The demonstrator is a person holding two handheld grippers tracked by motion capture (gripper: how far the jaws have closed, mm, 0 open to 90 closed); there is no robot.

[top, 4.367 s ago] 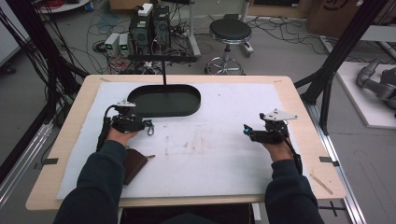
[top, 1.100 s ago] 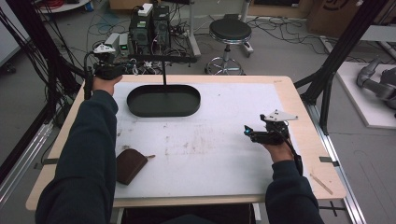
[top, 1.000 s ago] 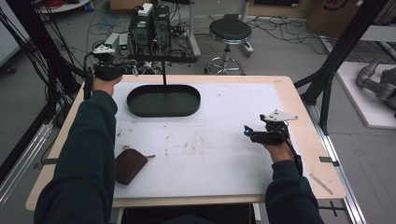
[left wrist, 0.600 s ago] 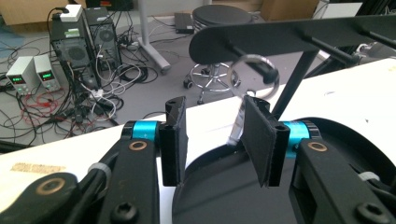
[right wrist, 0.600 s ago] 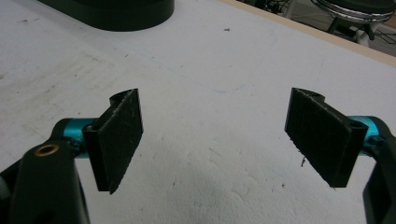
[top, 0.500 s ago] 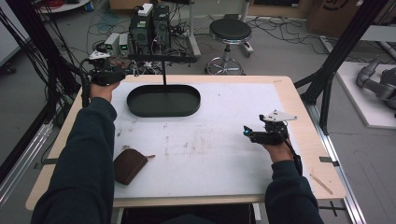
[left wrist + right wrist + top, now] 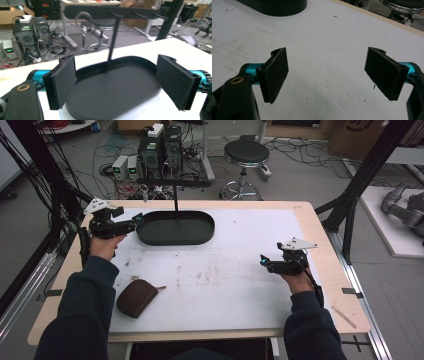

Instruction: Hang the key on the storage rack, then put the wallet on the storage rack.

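- The left hand-held gripper point(image 7: 134, 223) is held at the far left of the worktop point(image 7: 320, 245), its jaws spread wide with nothing between them
- Its tips sit just at the left end of a black oval tray point(image 7: 176, 227); in the left gripper view the tray point(image 7: 112, 87) lies straight ahead and below the open jaws, whether they touch the rim cannot be told
- A thin black post point(image 7: 113, 40) rises from the tray's far side to a dark crossbar with pegs point(image 7: 110, 11)
- Beyond that, off the worktop, stand a round stool point(image 7: 246, 152) and stacked electronics boxes point(image 7: 160, 145) among floor cables
- Back toward the person from the left hand-held gripper, a brown zip pouch point(image 7: 137, 297) lies flat on the white mat, well apart from the tray
- The right hand-held gripper point(image 7: 264, 262) hovers low over the right part of the worktop, pointing left, jaws wide and empty
- In the right gripper view bare, scuffed white mat point(image 7: 324, 75) shows between its pads point(image 7: 275, 72), with the tray's end point(image 7: 277, 6) far ahead to the left
- A grey three-cornered plate point(image 7: 297, 244) tops the right one
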